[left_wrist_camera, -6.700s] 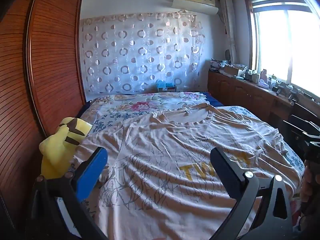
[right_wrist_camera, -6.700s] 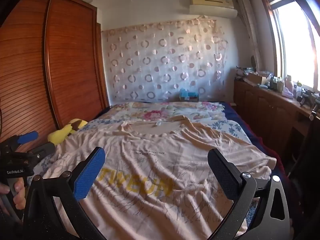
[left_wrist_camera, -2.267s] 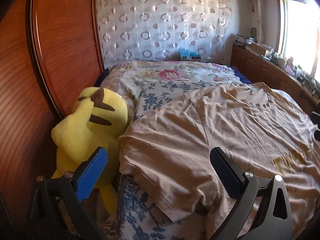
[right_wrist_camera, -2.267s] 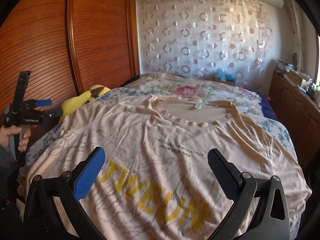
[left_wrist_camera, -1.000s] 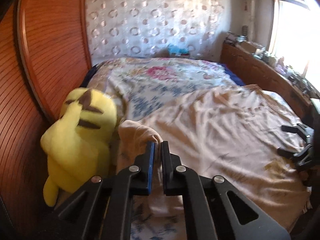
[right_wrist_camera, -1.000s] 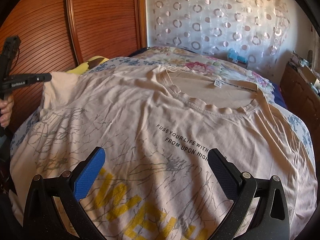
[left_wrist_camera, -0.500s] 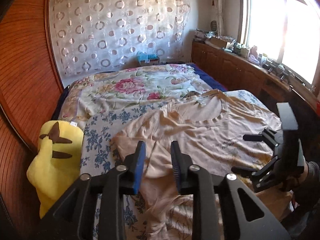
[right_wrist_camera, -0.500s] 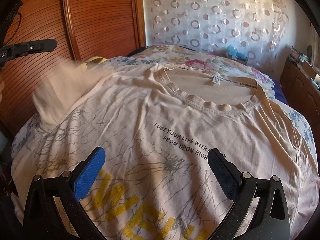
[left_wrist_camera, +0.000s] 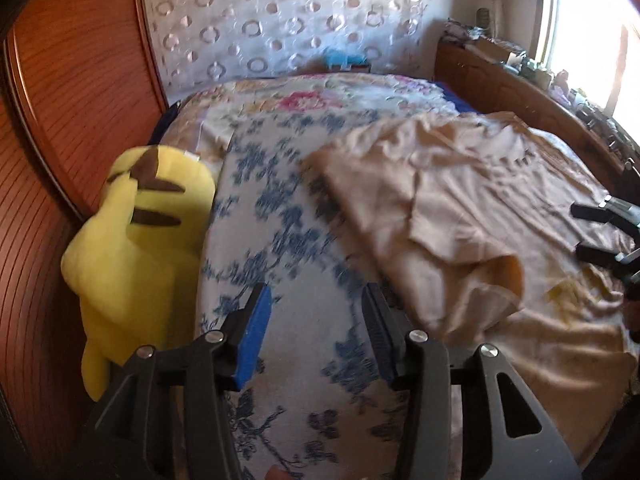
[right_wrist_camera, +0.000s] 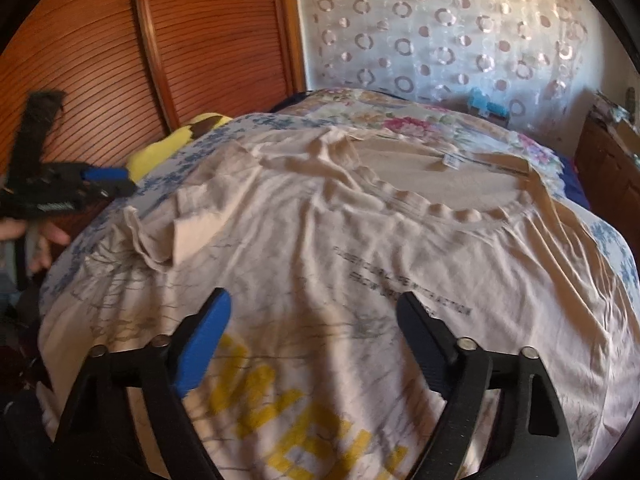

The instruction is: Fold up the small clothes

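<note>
A beige T-shirt (right_wrist_camera: 360, 248) with yellow letters and grey print lies face up on the bed. Its left sleeve (right_wrist_camera: 188, 220) lies folded inward onto the chest; the fold also shows in the left wrist view (left_wrist_camera: 452, 224). My left gripper (left_wrist_camera: 316, 320) is open and empty above the blue-flowered sheet, left of the shirt's edge. It also shows at the left of the right wrist view (right_wrist_camera: 92, 184). My right gripper (right_wrist_camera: 312, 328) is open and empty, hovering over the shirt's printed middle. Its fingers show at the right of the left wrist view (left_wrist_camera: 604, 232).
A yellow plush toy (left_wrist_camera: 136, 232) sits against the wooden wardrobe doors (right_wrist_camera: 120, 60) at the bed's left side. A flowered quilt (left_wrist_camera: 320, 100) covers the head of the bed. A wooden cabinet (left_wrist_camera: 520, 92) runs under the window on the right.
My left gripper carried the left sleeve up and over onto the chest, opened and let it go, then drew back left over the sheet. The right gripper stayed open above the shirt.
</note>
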{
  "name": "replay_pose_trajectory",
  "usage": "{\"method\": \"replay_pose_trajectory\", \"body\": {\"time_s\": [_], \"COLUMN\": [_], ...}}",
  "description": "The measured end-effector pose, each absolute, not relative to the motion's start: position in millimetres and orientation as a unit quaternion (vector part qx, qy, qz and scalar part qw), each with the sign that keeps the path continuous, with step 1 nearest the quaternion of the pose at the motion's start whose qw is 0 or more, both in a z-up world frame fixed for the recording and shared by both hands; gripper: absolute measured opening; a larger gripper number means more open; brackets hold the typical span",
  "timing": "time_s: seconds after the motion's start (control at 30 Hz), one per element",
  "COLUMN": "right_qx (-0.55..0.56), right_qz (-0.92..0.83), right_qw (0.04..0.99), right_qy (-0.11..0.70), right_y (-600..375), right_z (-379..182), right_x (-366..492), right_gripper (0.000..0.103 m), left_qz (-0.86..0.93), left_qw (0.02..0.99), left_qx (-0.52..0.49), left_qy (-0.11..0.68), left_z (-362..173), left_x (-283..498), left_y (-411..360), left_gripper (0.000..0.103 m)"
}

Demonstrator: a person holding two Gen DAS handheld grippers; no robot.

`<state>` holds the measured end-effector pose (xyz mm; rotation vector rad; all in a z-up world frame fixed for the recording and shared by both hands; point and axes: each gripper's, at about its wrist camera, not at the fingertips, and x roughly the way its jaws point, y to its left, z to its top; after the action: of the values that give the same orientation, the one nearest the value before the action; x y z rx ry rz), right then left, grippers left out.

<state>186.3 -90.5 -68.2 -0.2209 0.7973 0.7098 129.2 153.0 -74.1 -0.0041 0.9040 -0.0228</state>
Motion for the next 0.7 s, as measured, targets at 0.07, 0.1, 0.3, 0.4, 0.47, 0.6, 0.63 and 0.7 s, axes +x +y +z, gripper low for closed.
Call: {"method": "replay_pose_trajectory", "body": {"time_s": [0.07,0.1,0.3,0.4,0.47,0.6,0.63,0.7], "right_qx": [-0.107,-0.109,-0.124,-0.133,-0.139,-0.153,-0.158,-0.168], "right_qz": [0.353,0.36,0.413,0.436,0.45,0.463,0.467,0.469], "right_qw": [0.85,0.848,0.829,0.815,0.805,0.79,0.785,0.778], "right_qy": [0.376,0.374,0.355,0.357,0.36,0.37,0.375,0.383], "right_y": [-81.4,-75.9,-39.5,-15.2,0.5,25.5,32.5,39.3], "right_z": [-60.3,-56.9,-39.9,-40.3,-43.5,-55.0,-59.9,-67.6], "right_x": [184.9,184.3,184.5,188.4,191.1,193.0,193.5,194.6], "right_gripper": [0.075,0.074,0.055,0.037,0.037,0.037,0.037,0.037], "left_qz": [-0.009,-0.008,0.0,0.002,0.002,0.001,0.001,0.001], "left_qw": [0.897,0.897,0.899,0.906,0.906,0.906,0.906,0.906], "left_qx": [-0.003,-0.003,-0.018,-0.014,-0.019,-0.02,-0.021,-0.021], "left_qy": [0.441,0.442,0.437,0.423,0.422,0.422,0.422,0.422], "left_z": [-80.4,-82.3,-90.2,-91.7,-91.4,-91.0,-91.1,-91.1], "left_x": [128.7,128.9,127.5,125.5,125.6,126.2,126.2,126.3], "left_y": [154.4,155.3,165.3,165.0,166.3,167.8,167.7,166.8], "left_gripper": [0.047,0.047,0.052,0.053,0.053,0.054,0.054,0.054]}}
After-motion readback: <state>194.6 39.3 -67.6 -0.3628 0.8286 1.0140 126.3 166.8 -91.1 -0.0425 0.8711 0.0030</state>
